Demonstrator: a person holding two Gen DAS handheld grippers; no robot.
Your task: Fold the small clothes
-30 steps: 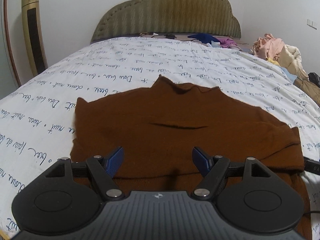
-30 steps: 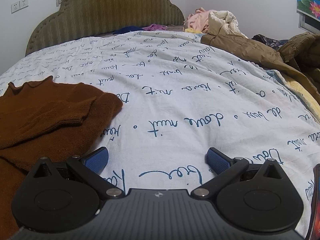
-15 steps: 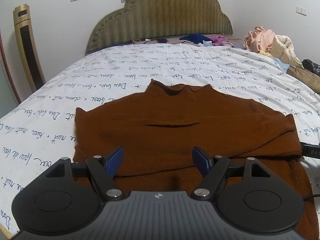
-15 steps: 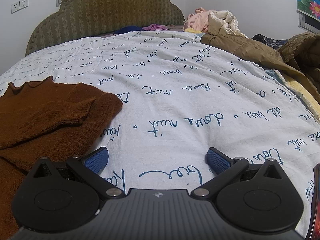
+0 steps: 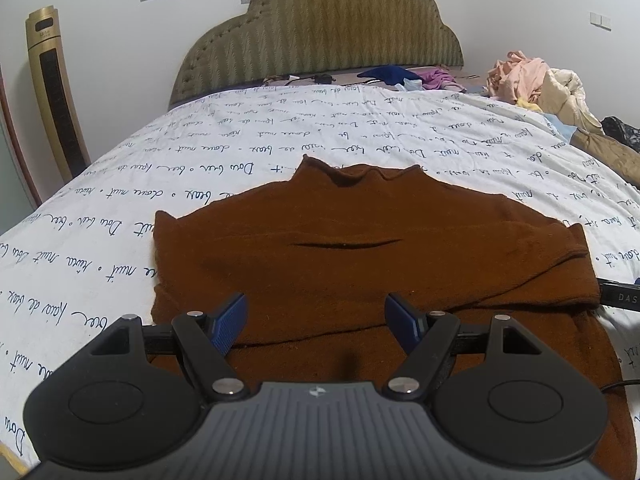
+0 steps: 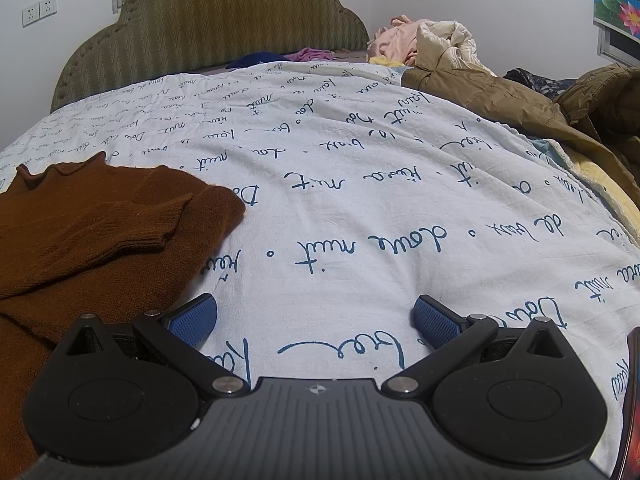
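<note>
Brown sweater (image 5: 360, 256) is seen laid flat across the centre of the left wrist view, on the script-printed bedsheet (image 5: 248, 152); collar is pointed toward the headboard (image 5: 320, 32) at upper centre; sleeves appear already folded in across the body, one folded cuff lying at the left of the right wrist view. Step in hand is judged to be the lengthwise fold, hem toward collar; sleeve folds are judged done.

Left gripper (image 5: 316, 322) is held wide, nothing between its pads, above the lower part of the sweater at bottom centre. Right gripper (image 6: 314, 320) is also held wide and empty, over bare sheet, with the sweater edge just beside its left pad.

Next move is judged to call for both grippers to be lowered to the hem at the near edge, closed on the knit at two corners, and carried up toward the collar; even tension is needed, or the sleeves may slip out.

Against the earlier left view, the headboard sits lower and the framing is rolled slightly; right view is unchanged.
</note>
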